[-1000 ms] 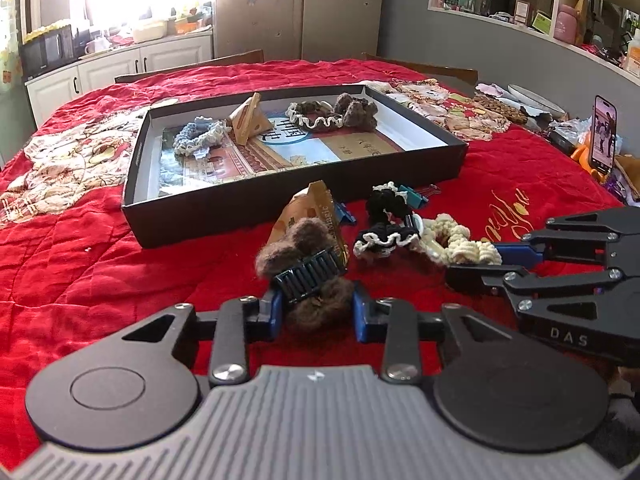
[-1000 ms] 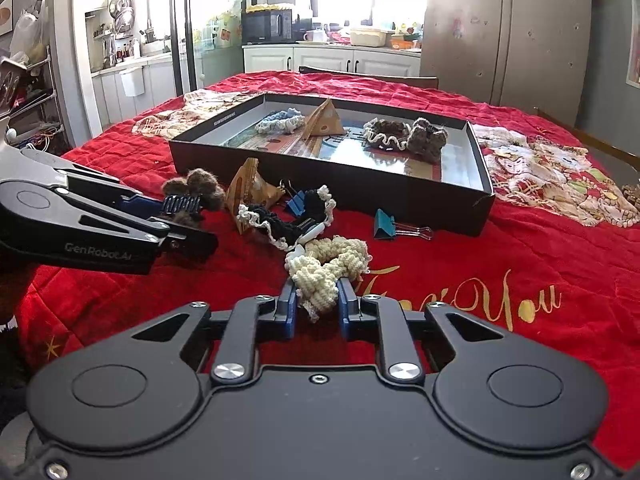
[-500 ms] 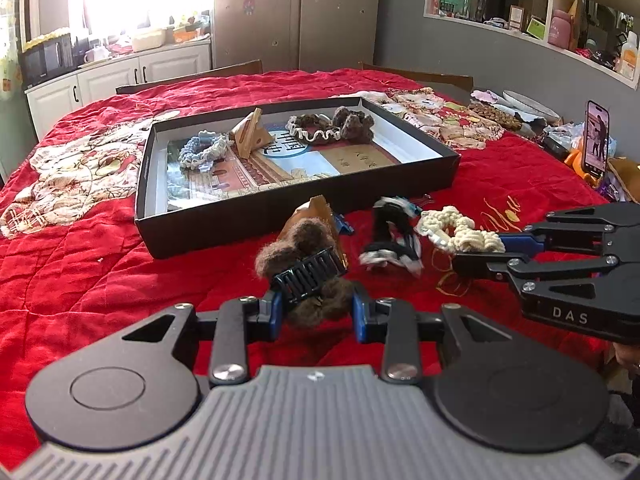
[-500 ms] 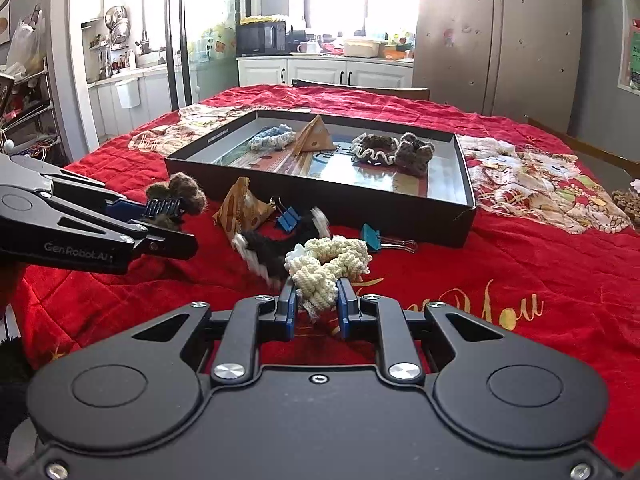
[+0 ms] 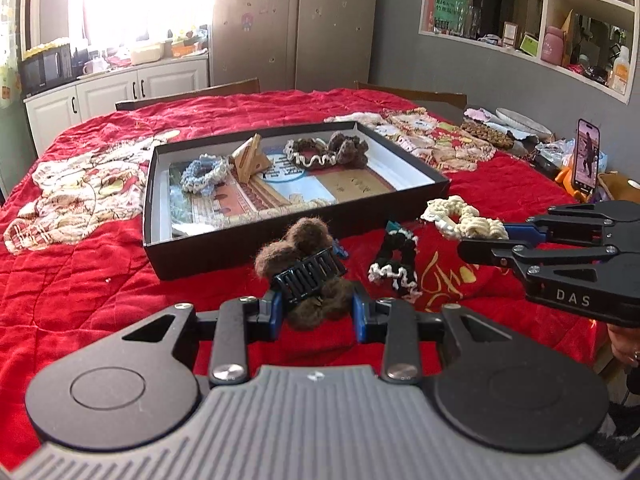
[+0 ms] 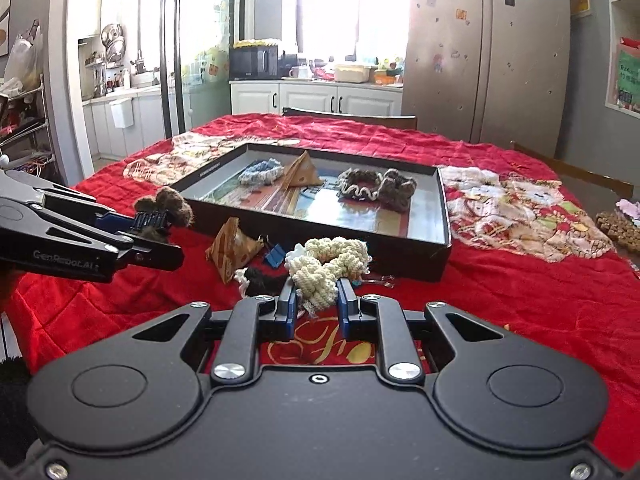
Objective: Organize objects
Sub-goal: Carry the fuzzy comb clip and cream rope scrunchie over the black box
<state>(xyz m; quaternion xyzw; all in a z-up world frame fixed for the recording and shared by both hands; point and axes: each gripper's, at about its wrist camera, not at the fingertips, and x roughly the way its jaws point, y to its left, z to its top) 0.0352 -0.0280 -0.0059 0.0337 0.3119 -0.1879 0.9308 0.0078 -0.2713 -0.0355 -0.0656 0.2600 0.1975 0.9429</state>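
Red quilted tabletop, kitchen behind; left claw clamping brown fuzzy hair clip, right claw pinching cream scrunchie.

I see red quilted cloth over the table | phone upright at far right | microwave on counter | fridge behind

The right gripper carries the white letters "DAS" on the side of its black body, as the left wrist view shows. The left gripper reads "GenRobot.AI" in grey along its black side in the right wrist view. Gold script is stitched into the red tablecloth near its front edge, but the grippers cover too much of it to read.
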